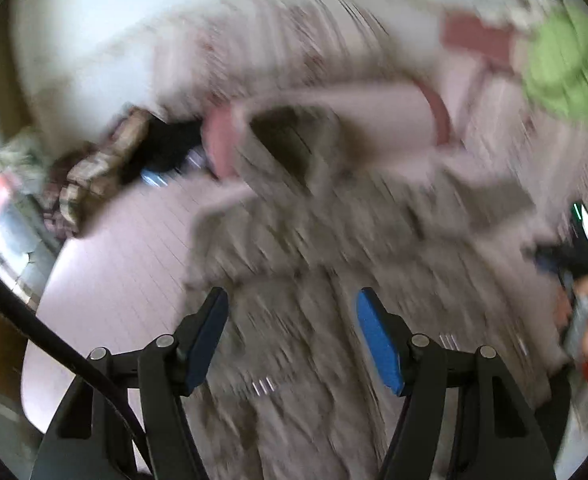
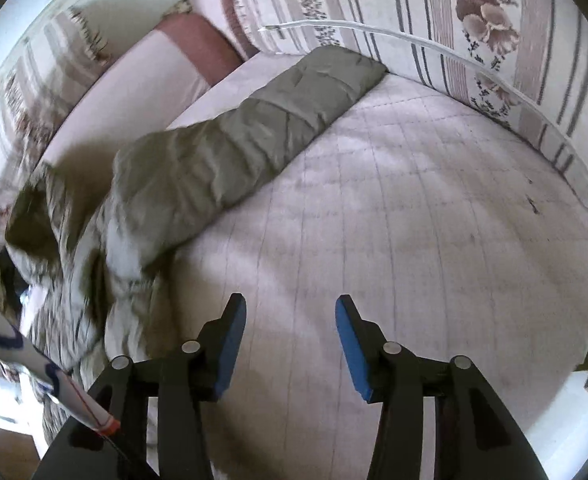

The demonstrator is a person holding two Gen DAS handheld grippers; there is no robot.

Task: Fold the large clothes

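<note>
Right gripper [image 2: 289, 320] agape over quilted sofa seat [image 2: 414, 220]; olive garment [image 2: 221, 148] beside.

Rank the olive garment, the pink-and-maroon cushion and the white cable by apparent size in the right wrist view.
1. Olive garment, the widest spread.
2. Pink-and-maroon cushion, smaller; it lies farther back, so true size is unsure.
3. White cable, long but very thin.

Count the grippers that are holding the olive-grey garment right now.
0. The left gripper hangs open above the olive-grey garment; the right gripper is open over bare quilted mattress.
</note>
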